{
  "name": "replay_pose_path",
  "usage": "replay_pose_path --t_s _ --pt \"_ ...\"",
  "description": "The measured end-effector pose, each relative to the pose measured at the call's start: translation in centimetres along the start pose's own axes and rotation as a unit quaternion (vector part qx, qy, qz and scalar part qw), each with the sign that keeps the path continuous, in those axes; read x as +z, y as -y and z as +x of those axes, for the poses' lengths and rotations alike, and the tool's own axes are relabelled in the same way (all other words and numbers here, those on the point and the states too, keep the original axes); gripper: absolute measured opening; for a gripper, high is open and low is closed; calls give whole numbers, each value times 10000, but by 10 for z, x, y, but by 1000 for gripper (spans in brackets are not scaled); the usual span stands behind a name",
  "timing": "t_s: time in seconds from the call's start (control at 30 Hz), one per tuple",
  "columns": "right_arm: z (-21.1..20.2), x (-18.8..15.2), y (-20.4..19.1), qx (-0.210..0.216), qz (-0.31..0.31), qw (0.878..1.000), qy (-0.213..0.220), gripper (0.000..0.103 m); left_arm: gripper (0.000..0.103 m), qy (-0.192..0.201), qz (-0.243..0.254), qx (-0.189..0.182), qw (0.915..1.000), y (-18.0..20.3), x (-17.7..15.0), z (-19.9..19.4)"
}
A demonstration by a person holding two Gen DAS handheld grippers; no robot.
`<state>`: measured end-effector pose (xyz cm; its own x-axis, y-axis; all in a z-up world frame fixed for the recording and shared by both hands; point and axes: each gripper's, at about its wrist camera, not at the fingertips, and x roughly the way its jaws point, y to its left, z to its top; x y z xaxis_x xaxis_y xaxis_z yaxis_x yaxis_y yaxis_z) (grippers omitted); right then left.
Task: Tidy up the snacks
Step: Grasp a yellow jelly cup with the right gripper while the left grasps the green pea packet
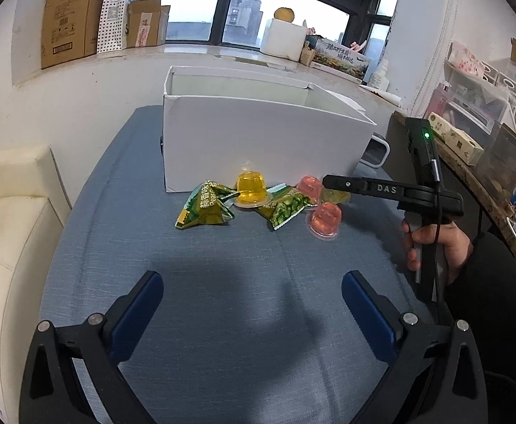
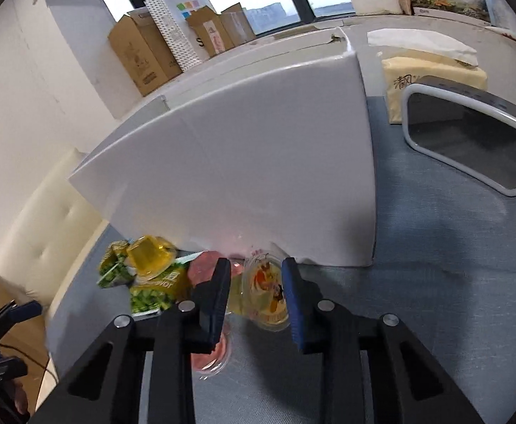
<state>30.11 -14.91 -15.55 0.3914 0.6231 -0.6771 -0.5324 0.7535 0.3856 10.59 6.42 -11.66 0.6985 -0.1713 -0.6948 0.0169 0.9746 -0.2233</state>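
Note:
A white open box (image 1: 258, 141) stands on the blue cloth (image 1: 222, 300). In front of it lie two green pea snack packets (image 1: 205, 206) (image 1: 284, 208), a yellow jelly cup (image 1: 251, 187) and two pink jelly cups (image 1: 325, 219) (image 1: 309, 186). My left gripper (image 1: 252, 296) is open and empty, well short of the snacks. My right gripper (image 2: 256, 282) reaches in from the right; its blue pads stand on either side of a tipped yellow jelly cup (image 2: 267, 291), whose printed lid faces the camera. That cup shows partly behind the right gripper in the left wrist view (image 1: 335, 196).
A cream sofa (image 1: 7, 229) lies left of the table. A grey-framed device (image 2: 470, 141) and a tissue pack (image 2: 434, 70) sit right of the box. Cardboard boxes (image 1: 70, 17) line the windowsill. A cluttered shelf (image 1: 487, 148) stands at the right.

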Motion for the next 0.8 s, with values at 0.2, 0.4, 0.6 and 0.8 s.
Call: replay_pose_path --t_s 0.2,0.4,0.6,0.8 --pt "-8 -4 -9 -137 -274 9995 49 25 103 2 19 10 10000 3 0 0" --pt "-27 -15 -23 -213 -397 9986 261 4 103 -31 29 57 10000 3 0 3" --pt "-54 -20 -41 -286 -465 9970 556 2 103 -43 61 91 9999 3 2 9" --pt "-81 -25 -68 -237 -726 9944 734 2 103 -76 -76 187 9998 -12 16 31"
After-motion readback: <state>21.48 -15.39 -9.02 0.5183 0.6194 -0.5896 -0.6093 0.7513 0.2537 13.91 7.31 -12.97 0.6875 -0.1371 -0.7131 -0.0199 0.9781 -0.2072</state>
